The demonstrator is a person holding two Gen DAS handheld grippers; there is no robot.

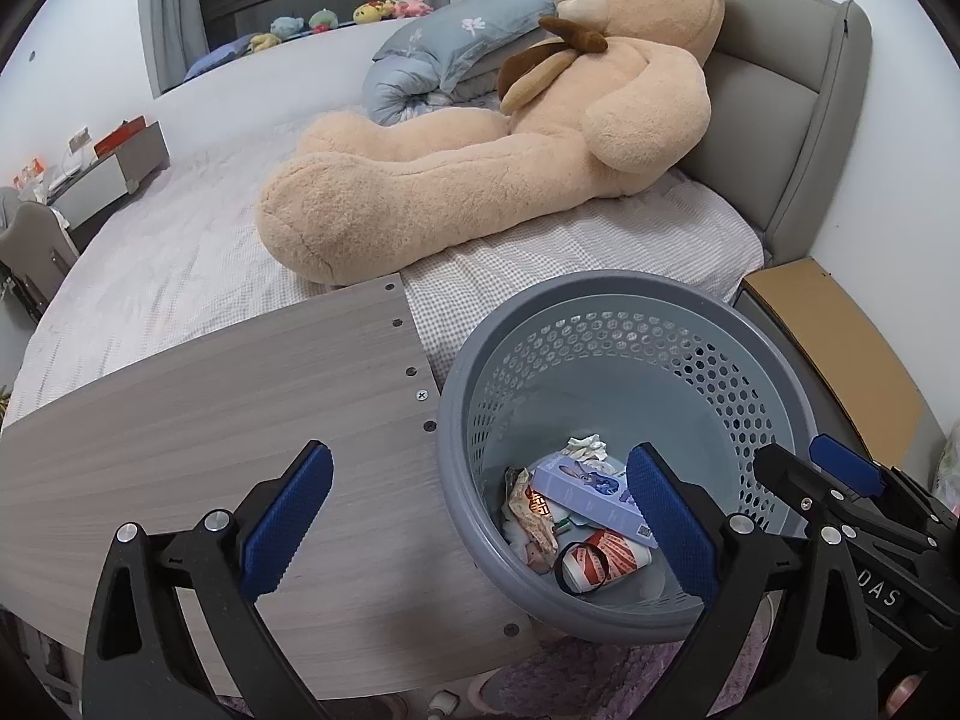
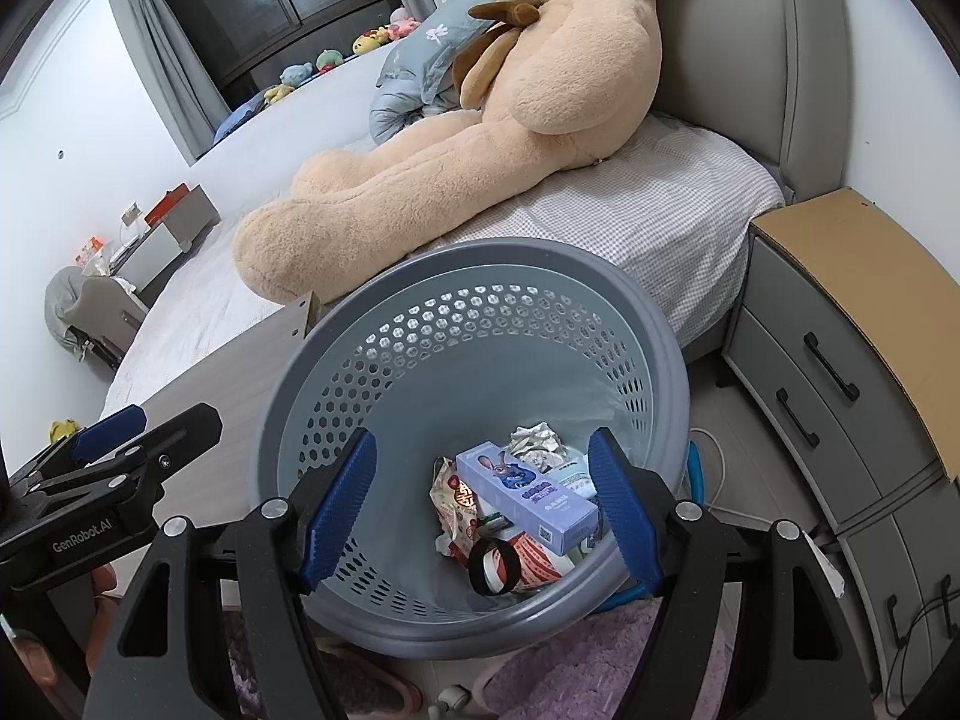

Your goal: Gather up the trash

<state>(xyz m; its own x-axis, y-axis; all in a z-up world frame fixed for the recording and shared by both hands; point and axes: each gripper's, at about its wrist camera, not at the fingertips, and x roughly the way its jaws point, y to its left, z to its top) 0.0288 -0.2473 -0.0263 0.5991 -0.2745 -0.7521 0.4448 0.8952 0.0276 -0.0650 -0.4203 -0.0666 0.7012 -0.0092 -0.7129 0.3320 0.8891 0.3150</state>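
Both wrist views look down, close, into basket [image 1: 624, 324] [image 2: 480, 276] — left from tabletop [image 1: 210, 420] side; bed [image 1: 180, 252] [image 2: 660, 210] behind shared.

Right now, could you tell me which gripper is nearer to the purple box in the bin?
Right. The right gripper hovers open directly above the purple box; the left gripper straddles the bin's left rim.

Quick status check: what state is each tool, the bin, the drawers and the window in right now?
Left tool: open, empty.
Right tool: open, empty, above the bin.
Bin: upright, partly filled with trash.
Purple box: lying inside the bin.
Drawers: both closed.
Curtains: drawn back.
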